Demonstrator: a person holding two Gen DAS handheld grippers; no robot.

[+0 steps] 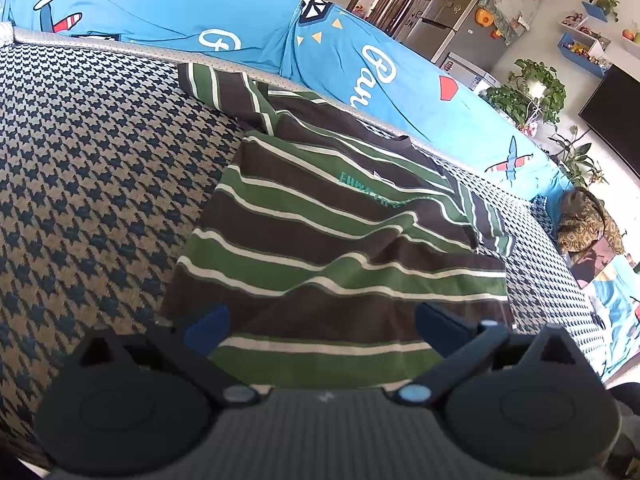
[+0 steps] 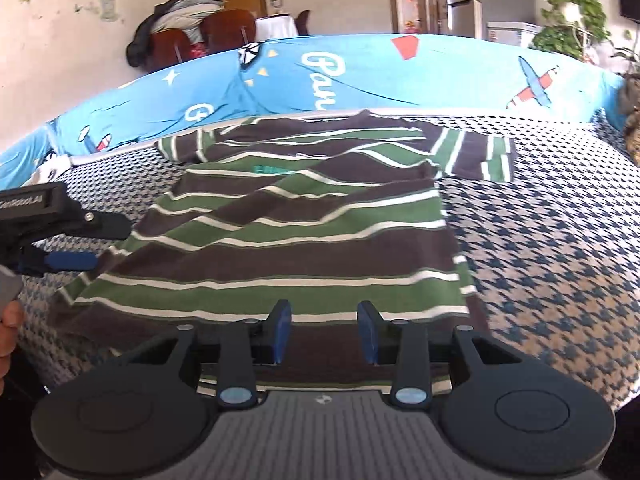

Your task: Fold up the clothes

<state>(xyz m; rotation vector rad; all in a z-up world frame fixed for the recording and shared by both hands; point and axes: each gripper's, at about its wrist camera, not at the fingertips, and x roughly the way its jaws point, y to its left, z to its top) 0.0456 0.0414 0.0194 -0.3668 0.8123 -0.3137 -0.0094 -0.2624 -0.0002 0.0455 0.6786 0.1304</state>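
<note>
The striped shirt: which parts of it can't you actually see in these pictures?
- Striped shirt, left wrist view: near hem hidden behind the left gripper.
- Right wrist view: near hem hidden behind the right gripper.
- Teal chest lettering: creased, too small to read.
- Underside against the houndstooth cover: hidden.

Both wrist-mounted, tilted down, close over the striped shirt (image 1: 340, 236), shared with the blue cushion (image 2: 360, 76) at 12 o'clock.

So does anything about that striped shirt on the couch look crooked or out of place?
Somewhat. The striped shirt lies rumpled on the houndstooth cover, diagonal ridges crossing its stripes. One sleeve sticks out flat to the side; the other sleeve is bunched against the blue sheet. Its hem corner is skewed. Nothing looks torn or spilled.
</note>
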